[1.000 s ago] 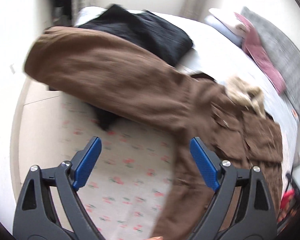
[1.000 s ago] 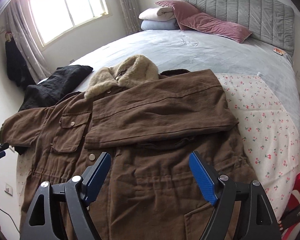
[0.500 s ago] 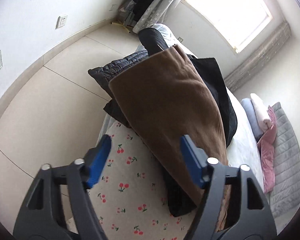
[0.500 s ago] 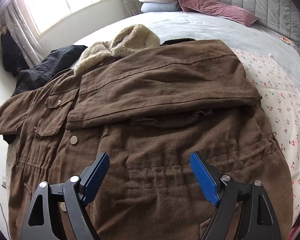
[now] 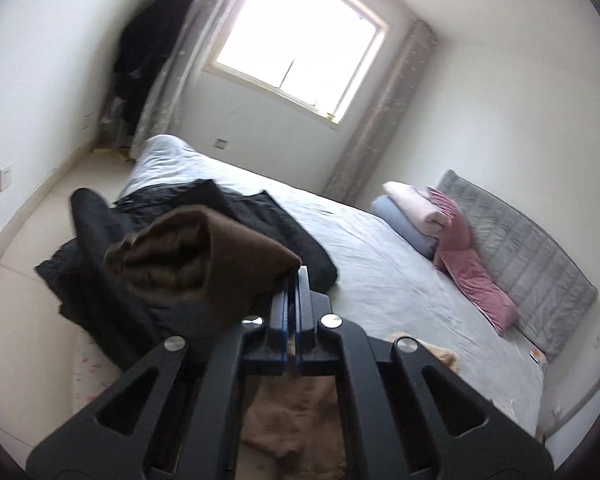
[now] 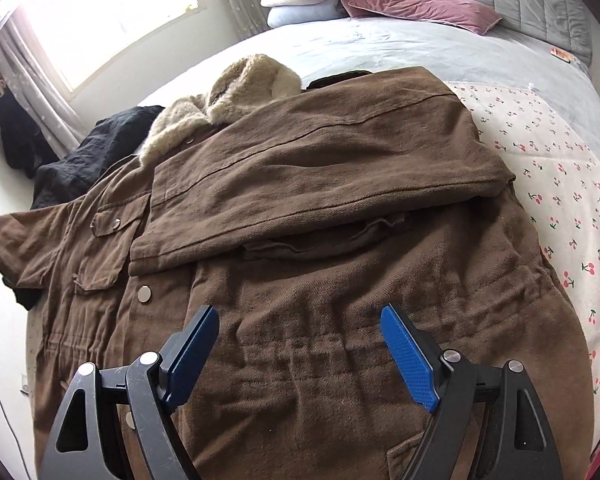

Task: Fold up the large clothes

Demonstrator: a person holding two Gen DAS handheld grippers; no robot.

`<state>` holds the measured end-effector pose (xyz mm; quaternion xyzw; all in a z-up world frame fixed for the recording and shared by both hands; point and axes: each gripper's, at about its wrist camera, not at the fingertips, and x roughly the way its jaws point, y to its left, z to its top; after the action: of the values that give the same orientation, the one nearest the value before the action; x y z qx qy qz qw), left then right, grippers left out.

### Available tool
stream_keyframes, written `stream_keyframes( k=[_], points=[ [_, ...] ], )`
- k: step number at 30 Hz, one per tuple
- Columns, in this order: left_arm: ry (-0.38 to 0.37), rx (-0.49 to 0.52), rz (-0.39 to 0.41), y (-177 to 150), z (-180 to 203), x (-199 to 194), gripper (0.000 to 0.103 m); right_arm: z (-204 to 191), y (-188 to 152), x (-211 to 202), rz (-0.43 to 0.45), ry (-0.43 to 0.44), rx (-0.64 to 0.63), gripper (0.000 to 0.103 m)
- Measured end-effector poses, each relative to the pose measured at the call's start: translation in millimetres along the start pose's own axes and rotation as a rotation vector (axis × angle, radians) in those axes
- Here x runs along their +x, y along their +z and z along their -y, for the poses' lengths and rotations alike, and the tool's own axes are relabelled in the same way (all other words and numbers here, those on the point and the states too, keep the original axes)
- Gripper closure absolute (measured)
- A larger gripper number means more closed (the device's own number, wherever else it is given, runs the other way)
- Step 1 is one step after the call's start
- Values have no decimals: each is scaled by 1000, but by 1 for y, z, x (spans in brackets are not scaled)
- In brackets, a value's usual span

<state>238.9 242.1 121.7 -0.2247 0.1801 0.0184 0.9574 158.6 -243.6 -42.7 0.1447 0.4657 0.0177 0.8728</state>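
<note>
A large brown coat (image 6: 300, 240) with a beige fleece collar (image 6: 228, 92) lies spread on the bed, its right sleeve folded across the chest. My right gripper (image 6: 300, 344) is open and empty, hovering just above the coat's lower front. My left gripper (image 5: 294, 280) is shut on the cuff of the coat's left sleeve (image 5: 188, 256), which is bunched up and lifted off the bed. In the right wrist view that sleeve (image 6: 16, 236) stretches out to the left edge.
A black jacket (image 5: 260, 220) lies beyond the sleeve on the grey sheet (image 5: 380, 264). Folded blankets and a pink pillow (image 5: 472, 264) rest by the grey headboard (image 5: 532, 256). A cherry-print cover (image 6: 548, 184) lies under the coat. Floor is left of the bed.
My left gripper has shut on the sleeve cuff and lifted it, its view tilting up toward the window. My right gripper moved lower and closer over the coat's front, still open.
</note>
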Motion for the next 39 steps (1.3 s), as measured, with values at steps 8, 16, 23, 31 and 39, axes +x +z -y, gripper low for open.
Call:
stream_keyframes(
  k=[8, 16, 23, 31, 39],
  points=[
    [-315, 143, -229, -62, 158, 50, 100, 2, 2, -10, 27, 27, 12, 19],
    [-429, 414, -511, -139, 203, 80, 55, 13, 4, -11, 24, 45, 50, 19],
    [-238, 422, -638, -191, 179, 135, 44, 21, 3, -2, 2, 57, 98, 19],
    [-281, 598, -723, -293, 248, 166, 42, 21, 2, 4, -1, 39, 86, 19],
    [-313, 636, -757, -306, 263, 170, 42, 23, 2, 6, -1, 43, 82, 19]
  ],
)
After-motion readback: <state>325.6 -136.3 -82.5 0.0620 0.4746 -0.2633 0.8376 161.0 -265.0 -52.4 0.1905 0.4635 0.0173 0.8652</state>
